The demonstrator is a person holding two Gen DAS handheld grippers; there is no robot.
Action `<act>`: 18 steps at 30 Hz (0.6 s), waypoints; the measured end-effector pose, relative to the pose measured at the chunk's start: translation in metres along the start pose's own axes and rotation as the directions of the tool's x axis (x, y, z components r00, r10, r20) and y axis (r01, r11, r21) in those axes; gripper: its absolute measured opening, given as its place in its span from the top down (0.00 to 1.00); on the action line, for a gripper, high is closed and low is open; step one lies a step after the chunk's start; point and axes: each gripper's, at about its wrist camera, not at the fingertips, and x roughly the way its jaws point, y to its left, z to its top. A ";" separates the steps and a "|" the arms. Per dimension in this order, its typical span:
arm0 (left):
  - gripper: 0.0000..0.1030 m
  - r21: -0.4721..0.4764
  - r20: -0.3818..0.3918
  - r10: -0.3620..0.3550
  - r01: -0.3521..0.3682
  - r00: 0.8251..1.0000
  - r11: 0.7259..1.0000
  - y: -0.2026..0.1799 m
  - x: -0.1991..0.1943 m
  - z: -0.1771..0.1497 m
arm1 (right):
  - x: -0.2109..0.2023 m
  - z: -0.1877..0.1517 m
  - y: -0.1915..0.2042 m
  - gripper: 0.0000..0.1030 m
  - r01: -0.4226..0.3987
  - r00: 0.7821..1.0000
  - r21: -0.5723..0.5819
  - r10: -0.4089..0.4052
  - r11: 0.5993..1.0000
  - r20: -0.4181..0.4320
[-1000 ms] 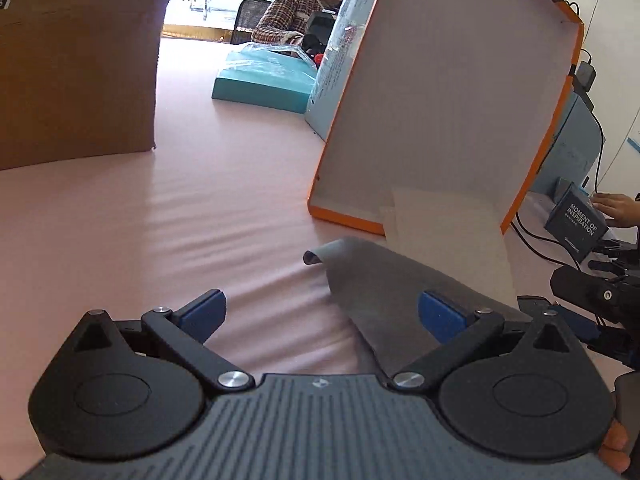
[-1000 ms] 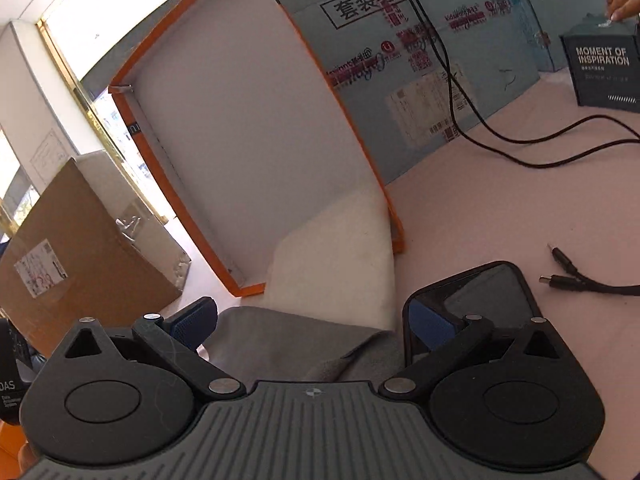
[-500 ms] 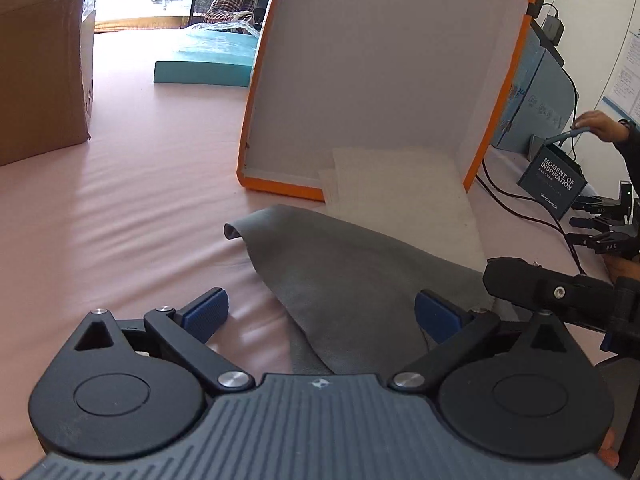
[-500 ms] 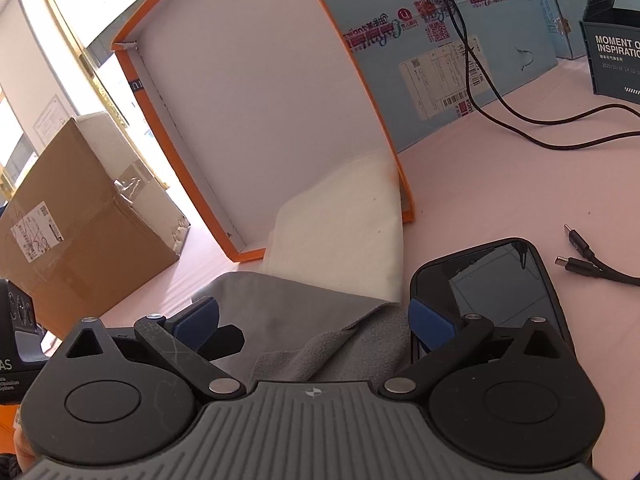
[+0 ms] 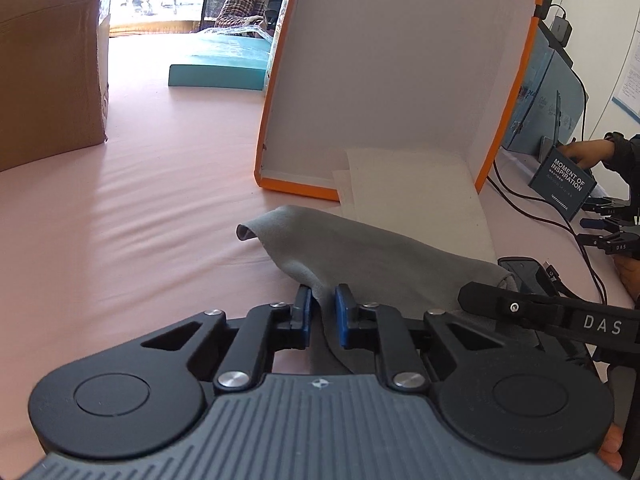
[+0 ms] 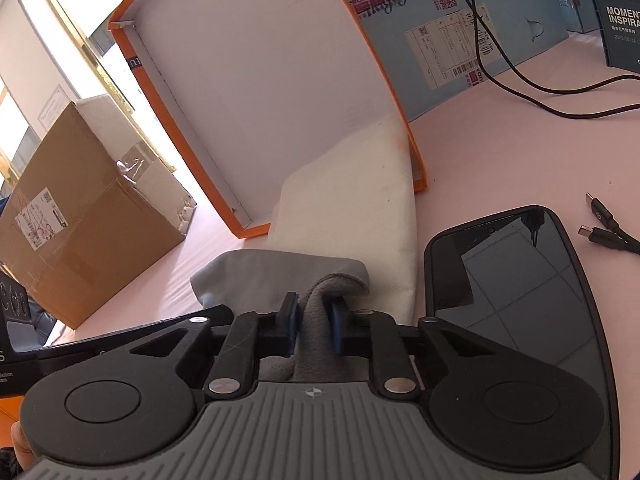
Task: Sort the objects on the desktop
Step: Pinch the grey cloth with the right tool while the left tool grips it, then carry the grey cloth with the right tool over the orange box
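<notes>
Where both sets of blue pads had stood wide apart half a second before, the left gripper (image 5: 320, 312) and the right gripper (image 6: 314, 320) were now seen clamped onto the grey cloth (image 5: 360, 248), each pinching a raised fold of it between closed jaws. The cloth was held at two places along its near edge, with the rest of it draped forward over the pink table cover (image 5: 140, 220) and its far corner curled up. Its far side was overlapping the cream sheet (image 5: 416, 188), which was spilling out of the orange-edged box (image 5: 392, 64) propped open just behind. A dark phone (image 6: 520, 280) was lying face up just beside the cloth on the right, apart from the right gripper's pads, and a pair of loose cable plugs (image 6: 600, 228) was left further right. A brown cardboard carton (image 5: 48, 60) was standing well apart on the left, and a dark printed card box (image 5: 564, 184) was being handled by another person's hand (image 5: 580, 152) at the far right. With the closing done at both ends, the grasp was judged to be complete and the cloth ready to be lifted, for folding or for moving to its place; which of the two was meant could not be told. Care would be called for, so that the cream sheet and the phone were not dragged along.
</notes>
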 end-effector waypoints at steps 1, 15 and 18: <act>0.92 -0.001 0.001 -0.002 0.002 1.000 1.000 0.000 0.000 0.000 | 0.000 0.000 0.000 0.91 -0.007 1.000 -0.003 0.007 1.000 0.005; 0.96 -0.009 0.087 -0.009 0.010 0.996 1.000 0.004 -0.028 -0.003 | -0.013 -0.002 0.014 0.94 -0.066 0.991 -0.054 0.071 0.996 0.110; 0.96 0.026 0.137 0.012 -0.016 0.991 1.000 0.003 -0.044 -0.002 | -0.018 0.000 0.027 0.94 -0.116 0.982 -0.076 0.126 0.990 0.138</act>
